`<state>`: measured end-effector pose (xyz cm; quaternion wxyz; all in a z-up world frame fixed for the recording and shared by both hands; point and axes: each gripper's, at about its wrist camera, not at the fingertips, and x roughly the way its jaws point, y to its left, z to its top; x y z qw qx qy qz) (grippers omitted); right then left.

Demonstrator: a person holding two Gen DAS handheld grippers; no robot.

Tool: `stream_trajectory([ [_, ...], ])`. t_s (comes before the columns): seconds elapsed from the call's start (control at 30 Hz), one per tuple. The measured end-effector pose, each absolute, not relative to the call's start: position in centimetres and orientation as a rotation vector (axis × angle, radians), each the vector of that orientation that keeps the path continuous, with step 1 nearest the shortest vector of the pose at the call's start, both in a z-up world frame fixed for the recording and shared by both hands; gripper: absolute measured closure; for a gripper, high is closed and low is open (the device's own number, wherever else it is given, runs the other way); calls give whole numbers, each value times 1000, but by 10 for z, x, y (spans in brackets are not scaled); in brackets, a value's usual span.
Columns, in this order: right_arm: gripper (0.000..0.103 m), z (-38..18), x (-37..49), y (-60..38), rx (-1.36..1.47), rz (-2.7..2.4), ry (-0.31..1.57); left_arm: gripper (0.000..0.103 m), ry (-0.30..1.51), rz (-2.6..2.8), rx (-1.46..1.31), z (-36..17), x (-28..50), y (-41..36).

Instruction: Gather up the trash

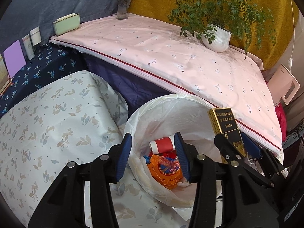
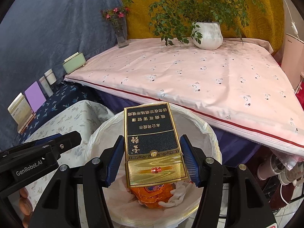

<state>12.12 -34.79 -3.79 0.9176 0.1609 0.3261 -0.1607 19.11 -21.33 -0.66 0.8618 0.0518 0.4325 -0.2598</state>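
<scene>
right wrist: right gripper [image 2: 152, 159] jaws clamp cigarette box [image 2: 152, 144] above bin [image 2: 214, 148]
left wrist: left gripper [image 1: 153, 157] jaws wide, holding nothing, over bin

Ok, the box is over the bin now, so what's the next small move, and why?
Probably open the right gripper: the black and gold box it holds hangs over the lined bin, above the orange wrapper. The left gripper is open and empty.

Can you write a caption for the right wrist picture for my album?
Right tool holds a black-and-gold box above the lined trash bin.
</scene>
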Motion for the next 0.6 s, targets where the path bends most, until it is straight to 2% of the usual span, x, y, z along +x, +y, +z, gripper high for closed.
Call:
stream_trajectory([
  [0.6,45,-29,124,-338,309,-316,655,59,897,-523,107,-3,192,-201],
])
